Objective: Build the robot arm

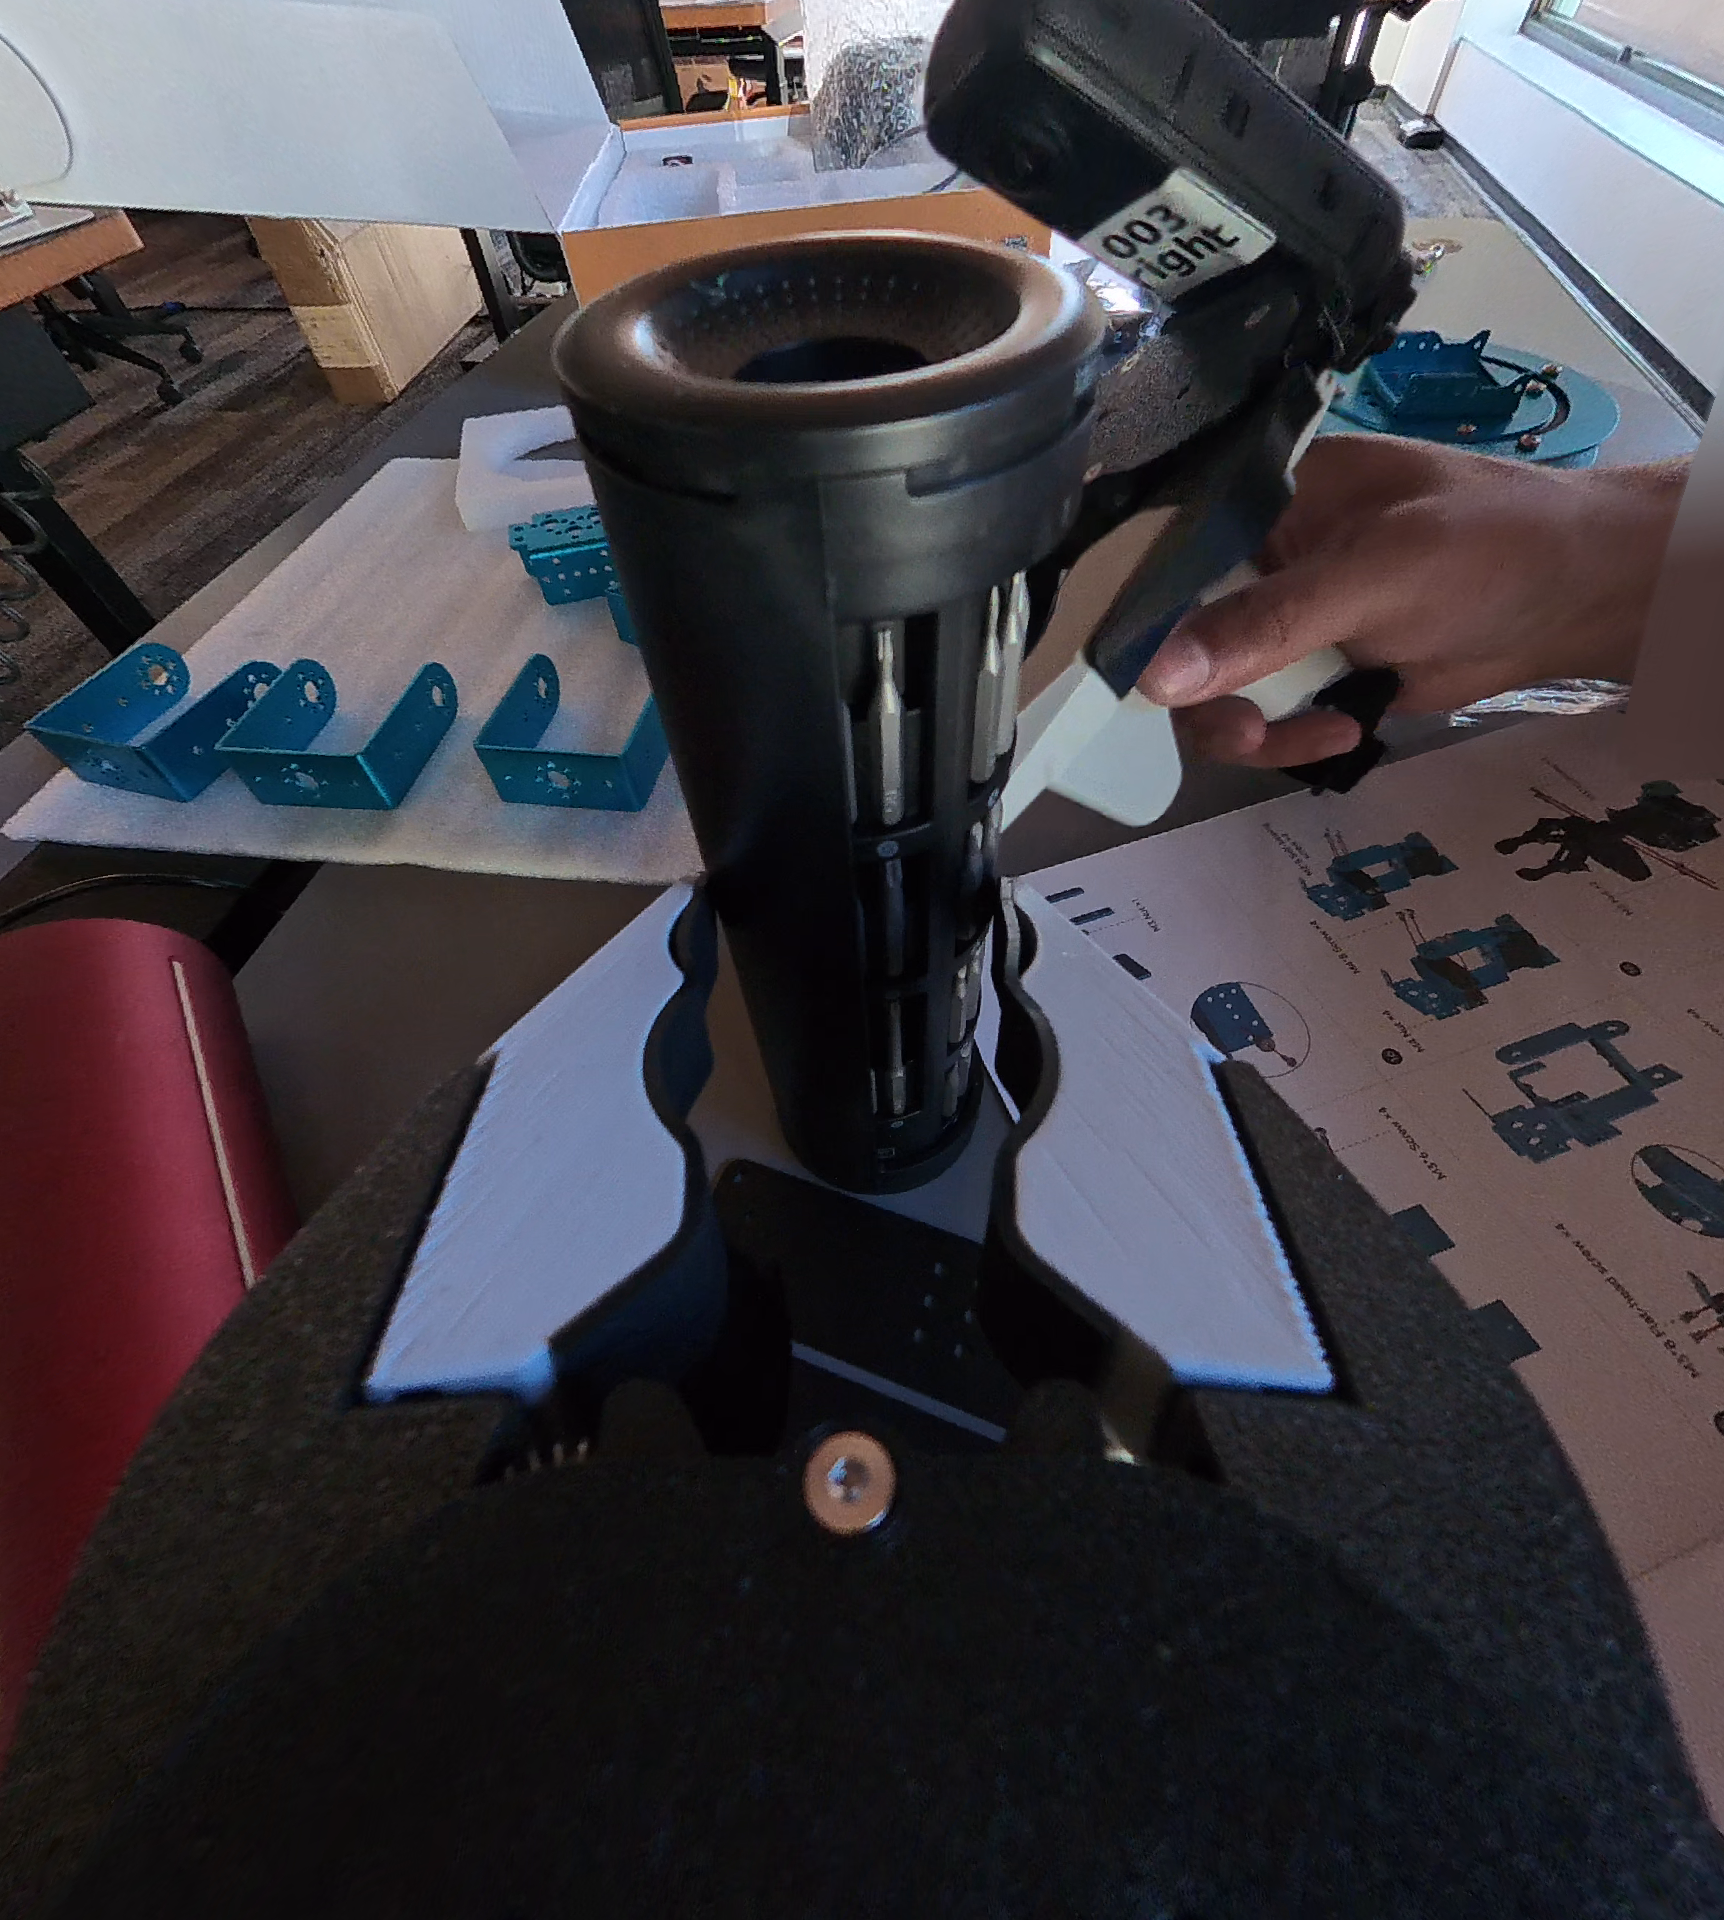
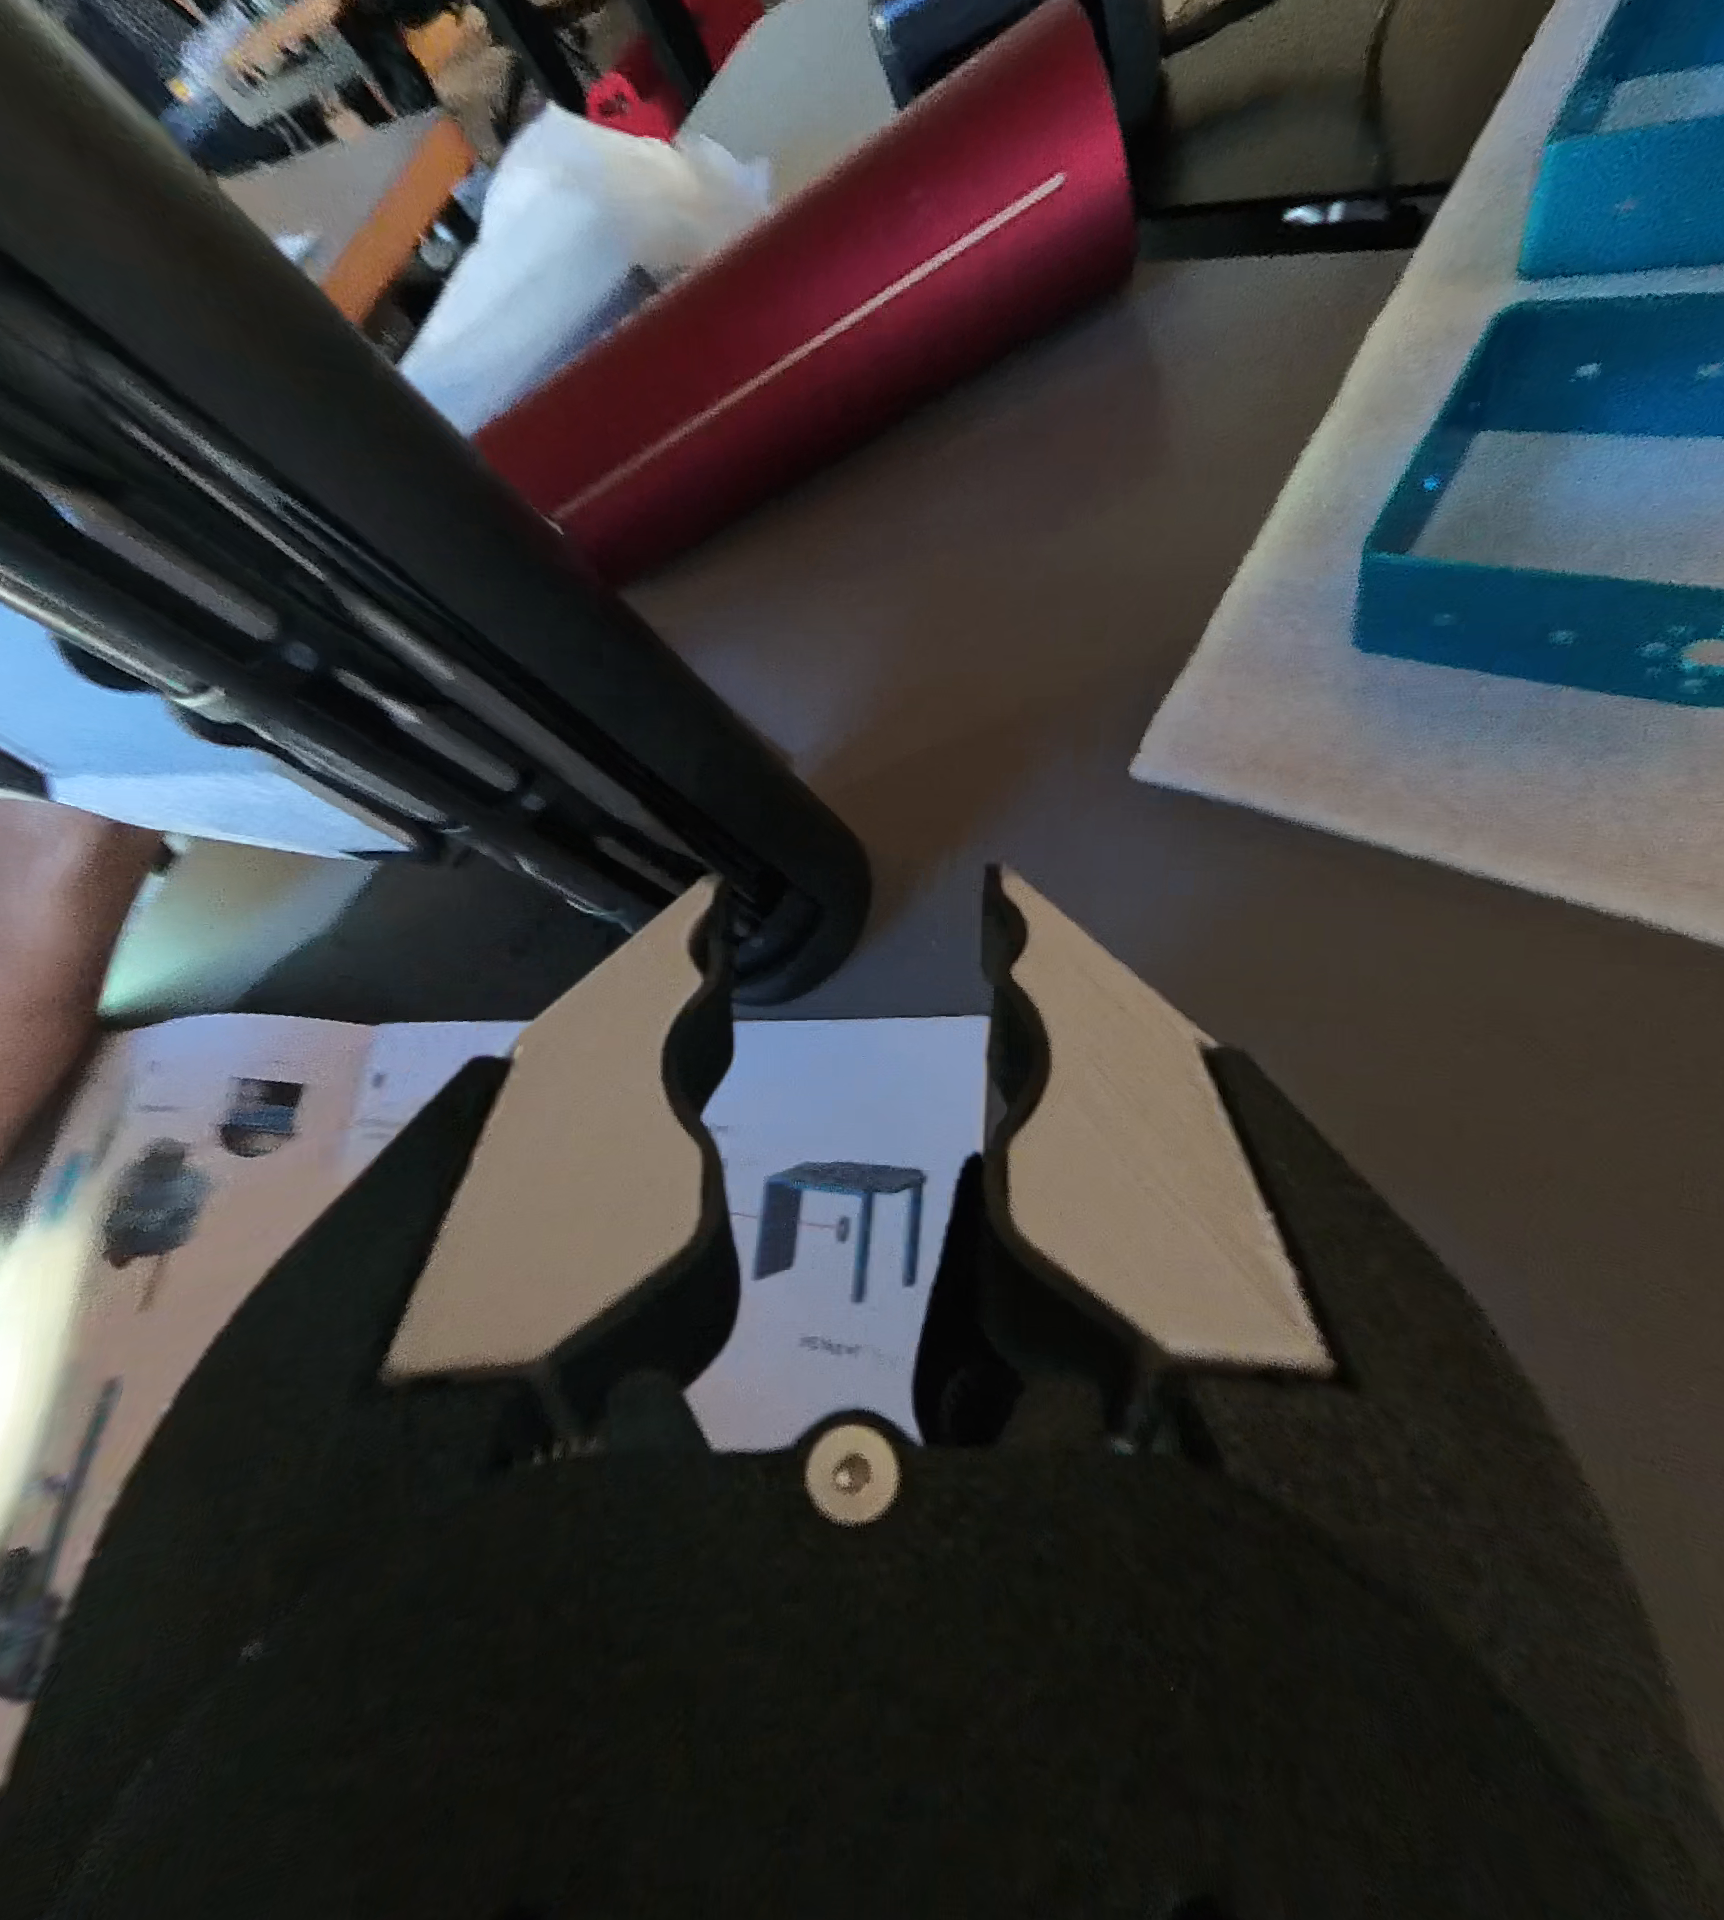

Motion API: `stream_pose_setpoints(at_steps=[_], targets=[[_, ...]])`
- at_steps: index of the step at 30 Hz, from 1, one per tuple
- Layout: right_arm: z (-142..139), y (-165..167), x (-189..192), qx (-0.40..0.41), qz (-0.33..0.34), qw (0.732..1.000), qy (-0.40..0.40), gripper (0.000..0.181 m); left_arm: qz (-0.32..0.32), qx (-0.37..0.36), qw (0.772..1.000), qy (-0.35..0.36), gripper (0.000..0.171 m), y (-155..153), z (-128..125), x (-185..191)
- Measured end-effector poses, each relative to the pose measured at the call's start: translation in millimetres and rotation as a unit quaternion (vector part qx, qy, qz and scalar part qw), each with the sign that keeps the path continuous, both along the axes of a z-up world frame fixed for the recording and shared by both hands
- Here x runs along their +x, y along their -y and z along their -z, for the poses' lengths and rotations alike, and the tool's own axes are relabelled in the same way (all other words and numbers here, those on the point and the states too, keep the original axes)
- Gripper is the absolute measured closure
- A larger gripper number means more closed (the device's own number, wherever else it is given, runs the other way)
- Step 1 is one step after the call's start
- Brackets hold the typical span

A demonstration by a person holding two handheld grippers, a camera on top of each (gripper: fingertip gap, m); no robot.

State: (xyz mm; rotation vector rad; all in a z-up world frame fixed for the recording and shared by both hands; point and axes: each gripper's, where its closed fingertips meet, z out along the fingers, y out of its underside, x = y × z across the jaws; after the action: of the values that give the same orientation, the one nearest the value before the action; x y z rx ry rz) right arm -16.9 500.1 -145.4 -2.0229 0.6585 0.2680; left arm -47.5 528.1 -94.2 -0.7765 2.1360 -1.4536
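Crowded tabletop (image 2: 941, 727). Our left gripper (image 1: 853, 997) jaws clamp the bit holder (image 1: 827, 644); right gripper (image 2: 853, 935) jaws parted, empty. Tilted holder could slip, we reckon.

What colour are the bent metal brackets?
Blue brackets; the left wrist view shows them best.

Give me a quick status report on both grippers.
Left gripper shut on black bit holder. Right gripper open, empty, beside holder's end. Red cylinder nearby.

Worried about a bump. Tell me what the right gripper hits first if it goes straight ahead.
Probably the bare grey table: the open right gripper points down at it. The black bit holder sits just beside its left finger, possibly touching; depth is unclear.
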Motion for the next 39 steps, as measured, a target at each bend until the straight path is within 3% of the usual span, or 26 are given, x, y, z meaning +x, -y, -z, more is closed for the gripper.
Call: stream_pose_setpoints(at_steps=[6,14,19,27,29,34,37,39], targets=[[-9,-3,-7,0.032,-0.018,0.999,-0.027,0.128,0.000,-0.001,1.000,0.000,0.119,0,0,0],[-14,-9,-7,0.103,0.015,0.980,-0.168,0.117,-0.002,0.000,1.000,-0.001,0.119,0,0,0],[-13,-11,-7,0.090,0.044,0.984,-0.146,0.119,-0.008,0.001,1.000,-0.003,0.119,-1,0,1],[-12,-3,-7,0.034,0.034,0.996,-0.075,0.120,-0.004,0.003,1.000,-0.001,0.118,0,0,0],[-6,2,-2,0.009,0.044,0.997,-0.058,0.138,-0.004,0.002,1.000,-0.001,0.118,0,0,0],[1,8,-2,-0.008,0.034,0.999,-0.041,0.140,-0.004,0.000,1.000,-0.001,0.118,0,0,0],[-1,13,2,-0.029,0.014,0.999,0.008,0.161,-0.004,0.000,1.000,0.000,0.118,0,0,0],[-2,18,9,-0.049,0.015,0.997,0.059,0.159,-0.004,0.003,1.000,0.002,0.119,-1,0,0]])
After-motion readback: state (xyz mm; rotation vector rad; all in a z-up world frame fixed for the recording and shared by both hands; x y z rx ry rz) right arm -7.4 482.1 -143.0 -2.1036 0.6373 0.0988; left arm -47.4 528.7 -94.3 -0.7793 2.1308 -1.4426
